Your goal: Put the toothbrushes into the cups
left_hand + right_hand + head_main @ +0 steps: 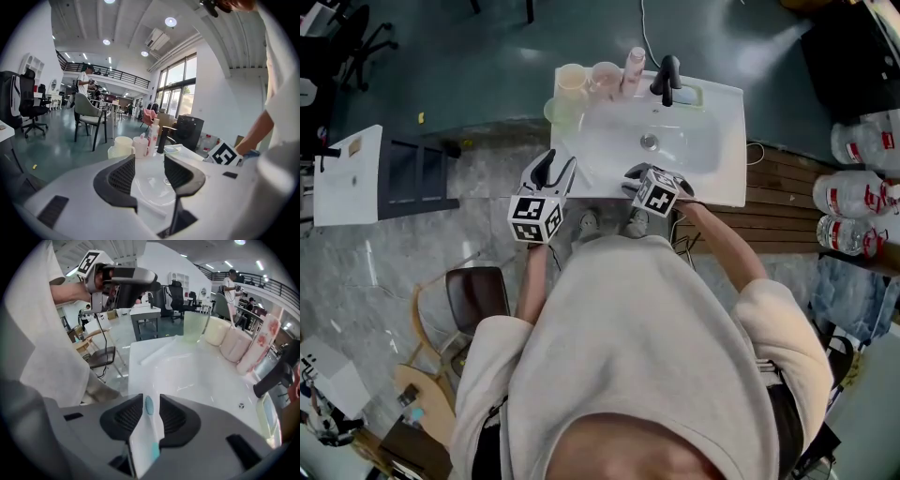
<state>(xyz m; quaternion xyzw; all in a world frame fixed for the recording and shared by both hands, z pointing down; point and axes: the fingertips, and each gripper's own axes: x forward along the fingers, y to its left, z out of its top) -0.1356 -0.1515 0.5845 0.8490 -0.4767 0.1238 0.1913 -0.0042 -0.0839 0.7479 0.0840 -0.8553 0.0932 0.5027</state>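
My right gripper (pixel 151 399) (pixel 639 174) is shut on a white toothbrush with teal bristles (pixel 146 437), held over the near edge of the white sink (pixel 727 141). A second white toothbrush (pixel 157 351) (pixel 147 205) lies on the sink's left rim. Just before that rim my left gripper (pixel 149 161) (pixel 555 171) hovers open with nothing between its jaws. At the sink's back left corner stand a green translucent cup (pixel 194 326) (pixel 562 112), a cream cup (pixel 216 331) (pixel 572 79) and a pink cup (pixel 236 344) (pixel 605 75).
Beside the cups are a pink bottle (pixel 633 67) and the black faucet (pixel 666 79). Packs of water bottles (pixel 862 197) sit to the right of a wooden pallet (pixel 787 211). On the left are a white table (pixel 347 178) and a brown chair (pixel 478 295).
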